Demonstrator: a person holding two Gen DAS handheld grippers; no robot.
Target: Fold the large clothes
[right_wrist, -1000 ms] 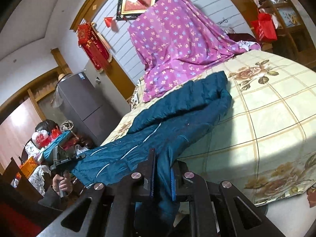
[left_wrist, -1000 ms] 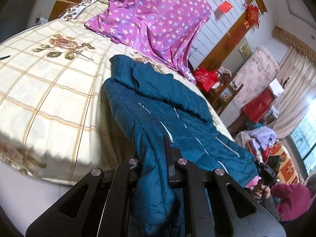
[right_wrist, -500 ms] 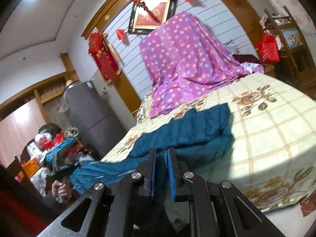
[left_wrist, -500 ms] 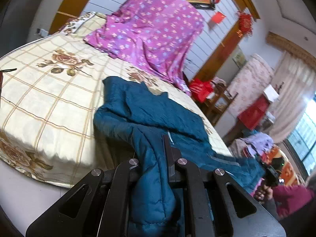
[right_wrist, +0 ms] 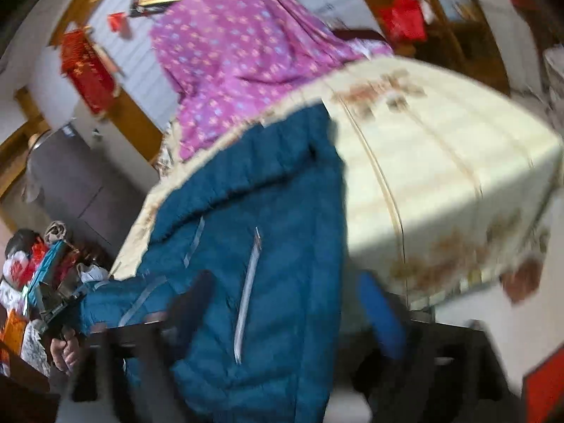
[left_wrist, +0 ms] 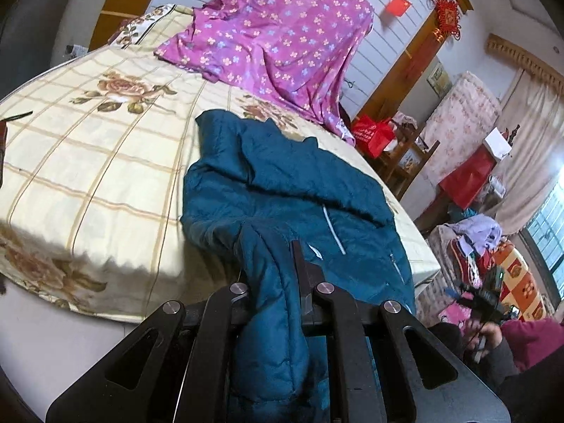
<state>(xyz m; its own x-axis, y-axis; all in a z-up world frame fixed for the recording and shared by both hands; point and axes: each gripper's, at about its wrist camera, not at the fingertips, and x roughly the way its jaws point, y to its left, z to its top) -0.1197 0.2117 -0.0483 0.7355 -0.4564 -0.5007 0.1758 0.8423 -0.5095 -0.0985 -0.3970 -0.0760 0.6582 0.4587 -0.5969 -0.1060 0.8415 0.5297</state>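
1. Clearly the main risk sits with the blue padded jacket [left_wrist: 282,190], which lies across the near right part of the bed [left_wrist: 105,162] with its near end hanging off the edge; its slippery quilted shell could slide off toward the floor if the pull goes unevenly
2. The left gripper [left_wrist: 275,275] is clamped on a thick bunch of the jacket at the near edge; a bunch that fat may creep out from between the fingers, and the fold would then land crooked
3. The right gripper [right_wrist: 282,303] has its jaws standing wide apart with the jacket lying between them but not pinched, so that side is unsupported; the right wrist view is badly blurred, and a hasty re-grasp may catch only the outer layer or miss the hem
4. Compared with half a second earlier, the right gripper has gone from closed to spread open and that view now smears with motion
5. The left gripper keeps its hold, while the jacket looks pushed further onto the bed, toward the purple flowered cloth [left_wrist: 282,35] at the far end
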